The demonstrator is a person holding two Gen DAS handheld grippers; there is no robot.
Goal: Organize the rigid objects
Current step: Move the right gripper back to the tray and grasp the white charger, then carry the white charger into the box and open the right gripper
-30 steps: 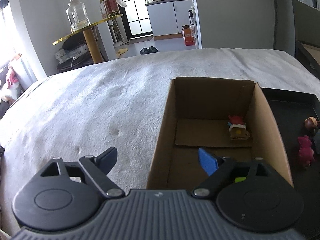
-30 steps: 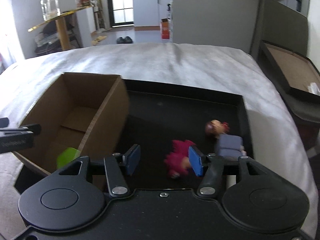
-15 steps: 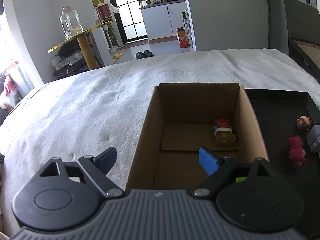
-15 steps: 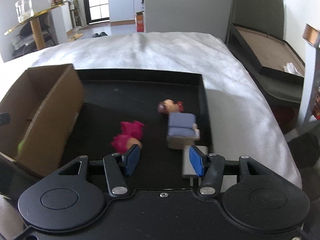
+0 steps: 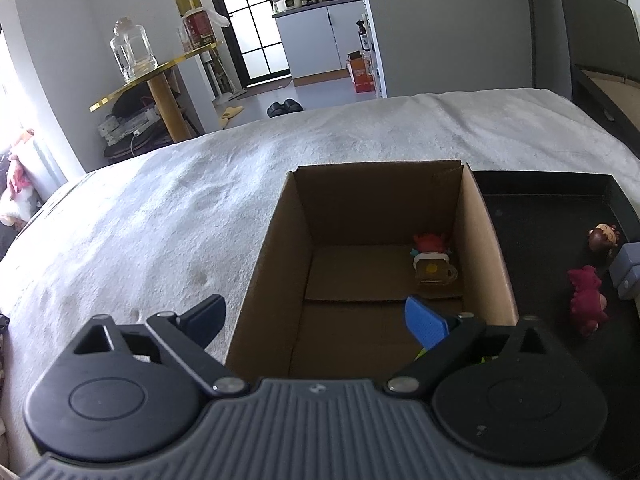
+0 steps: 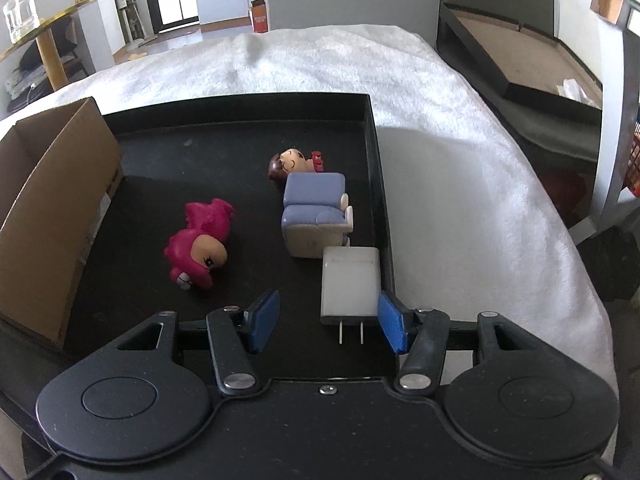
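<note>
Now | two toys sit in my cardboard box (image 5: 484,240) | four left on black tray (image 6: 240,120) | right tongs (image 6: 328,320) spread around white charger (image 6: 350,284) | left tongs (image 5: 316,320) spread, empty

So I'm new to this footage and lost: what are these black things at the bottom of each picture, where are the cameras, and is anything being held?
Each black shape is a hand-held two-finger claw; a person carries one in each hand, and a wide-angle camera on each looks forward along its fingers.

The left claw hangs over the near left wall of a cardboard box, jaws wide and just opened further, with nothing gripped. In the box stand a small red-topped figurine and something green, mostly hidden.

The right claw is open over a black tray beside the box. A white plug adapter lies partly between its blue pads, not gripped. Also on the tray are a pink dinosaur toy, a toy armchair and a small doll. Everything rests on a white blanket.
</note>
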